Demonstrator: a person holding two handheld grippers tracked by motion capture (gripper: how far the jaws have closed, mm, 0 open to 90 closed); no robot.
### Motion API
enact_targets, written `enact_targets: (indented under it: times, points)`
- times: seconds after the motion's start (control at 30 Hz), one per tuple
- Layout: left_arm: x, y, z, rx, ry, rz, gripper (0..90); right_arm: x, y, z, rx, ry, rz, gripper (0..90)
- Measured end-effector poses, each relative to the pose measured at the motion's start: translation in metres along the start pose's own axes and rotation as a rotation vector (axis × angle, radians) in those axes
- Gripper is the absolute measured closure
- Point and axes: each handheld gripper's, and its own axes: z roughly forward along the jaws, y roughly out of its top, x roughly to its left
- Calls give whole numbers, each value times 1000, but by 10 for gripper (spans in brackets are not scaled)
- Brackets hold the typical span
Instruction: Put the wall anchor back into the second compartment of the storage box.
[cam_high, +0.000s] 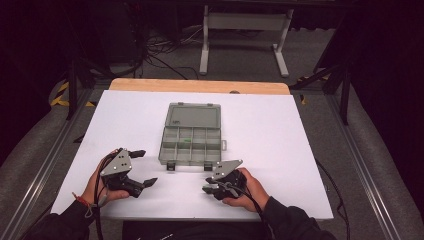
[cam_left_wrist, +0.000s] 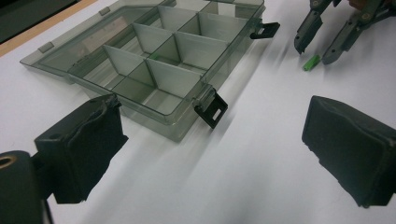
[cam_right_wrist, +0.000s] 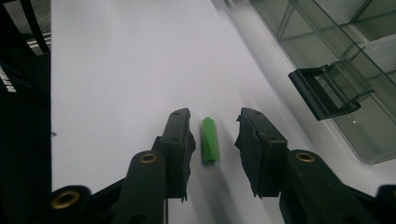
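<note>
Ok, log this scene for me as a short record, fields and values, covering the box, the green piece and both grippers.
surface: white table
box: clear compartment box, lid open and lying flat, latches hanging at the front edge
box contents: one small green thing in a back compartment, too small to identify
green piece: ribbed green plug lying on the table in front of the box
right gripper: jaws astride the green plug, pads not touching it
left gripper: open, nothing between its jaws

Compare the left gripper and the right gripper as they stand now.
The left gripper has its jaws spread wide over bare table, while the right gripper has its jaws narrowed around a green plug, not yet touching it. Both sit in front of the open organiser box.
</note>
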Motion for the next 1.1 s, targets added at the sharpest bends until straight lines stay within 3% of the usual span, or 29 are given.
enact_targets:
  times: [0.2, 0.33, 0.63, 1.1]
  points:
    - [0, 0, 0, 1, -1, 0, 57, -1, 2, 4, 10, 12, -1, 712]
    - [0, 0, 1, 4, -4, -3, 57, -1, 4, 6, 11, 16, -12, 847]
    - [0, 0, 1, 0, -1, -1, 57, 2, 7, 4, 4, 16, -25, 850]
    - [0, 0, 2, 4, -5, -5, 56, 1, 21, -15, -79, -10, -36, 850]
